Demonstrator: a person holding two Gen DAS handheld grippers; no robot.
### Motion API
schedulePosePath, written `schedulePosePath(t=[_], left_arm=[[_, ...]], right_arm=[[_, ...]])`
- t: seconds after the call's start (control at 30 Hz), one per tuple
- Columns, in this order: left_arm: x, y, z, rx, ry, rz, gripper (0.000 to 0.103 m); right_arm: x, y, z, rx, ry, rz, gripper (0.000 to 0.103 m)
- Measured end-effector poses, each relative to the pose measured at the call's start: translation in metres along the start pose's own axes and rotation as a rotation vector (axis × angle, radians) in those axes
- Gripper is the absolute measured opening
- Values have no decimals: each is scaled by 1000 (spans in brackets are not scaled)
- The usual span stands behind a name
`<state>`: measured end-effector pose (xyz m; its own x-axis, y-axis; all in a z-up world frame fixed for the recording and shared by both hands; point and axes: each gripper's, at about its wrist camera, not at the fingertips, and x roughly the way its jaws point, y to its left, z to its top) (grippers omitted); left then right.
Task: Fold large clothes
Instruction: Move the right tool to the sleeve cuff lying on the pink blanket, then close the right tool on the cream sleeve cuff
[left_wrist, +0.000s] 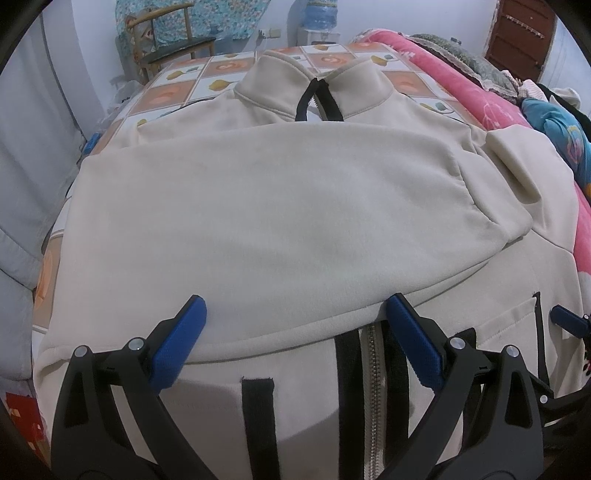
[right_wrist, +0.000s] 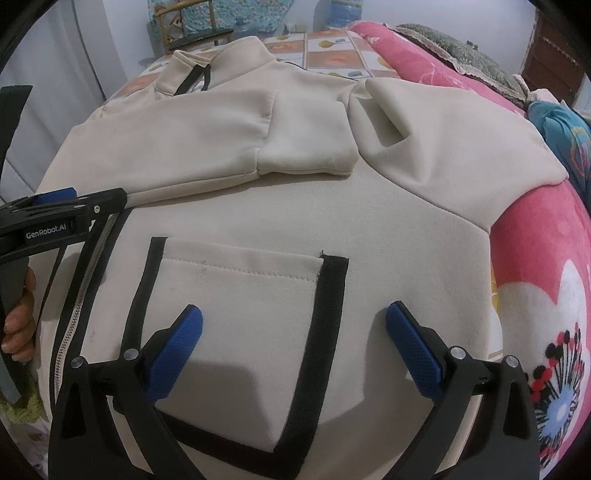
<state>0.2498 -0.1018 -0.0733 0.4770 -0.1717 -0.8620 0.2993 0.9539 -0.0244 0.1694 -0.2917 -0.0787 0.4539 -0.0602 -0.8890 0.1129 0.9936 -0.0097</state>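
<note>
Both claws are spread wide and grip nothing. Left claw (left_wrist: 295, 310), with its 2 blue-padded fingers (left_wrist: 181, 343), hovers over the near half of a large cream fleece jacket (left_wrist: 258, 221) with black trim, which lies front-up on a bed covered by a checked orange-and-white sheet (left_wrist: 173, 92). Its fingers frame the lower edge of 1 sleeve (left_wrist: 280, 206) folded across the chest, just above the silver centre zipper (left_wrist: 373, 384) and its black border strips.

Right claw (right_wrist: 295, 314) hangs over a square chest pocket (right_wrist: 240, 314) outlined in black tape, its fingers (right_wrist: 417, 354) apart on either side of the pocket's right edge. In this view the folded sleeve's cuff (right_wrist: 306, 144) rests near the other shoulder, and the second sleeve (right_wrist: 443, 147) spreads out toward a pink floral blanket (right_wrist: 535, 258) beside the jacket. A hand (right_wrist: 18, 325) holding the left tool shows at the left edge. The stand-up collar (left_wrist: 314, 85) lies at the far end.
</note>
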Motion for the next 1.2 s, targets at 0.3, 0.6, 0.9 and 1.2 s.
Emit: schedulePosePath(t=[0.3,0.6,0.9,1.2], left_arm=[[0,1,1,-12,25,0,95],[0,-1,0,-4,22,10,95],[-1,-2,-2,-9,1,16,95],[-2,-4,-3,-11,-7,25,96]], right_arm=[[1,0,-1,-14,-9,0,97],[-30,-22,15,15,-85,118,96],[-70,-143,50,242,-189,107,96],[-33,-296,86,542,-194,39,80]])
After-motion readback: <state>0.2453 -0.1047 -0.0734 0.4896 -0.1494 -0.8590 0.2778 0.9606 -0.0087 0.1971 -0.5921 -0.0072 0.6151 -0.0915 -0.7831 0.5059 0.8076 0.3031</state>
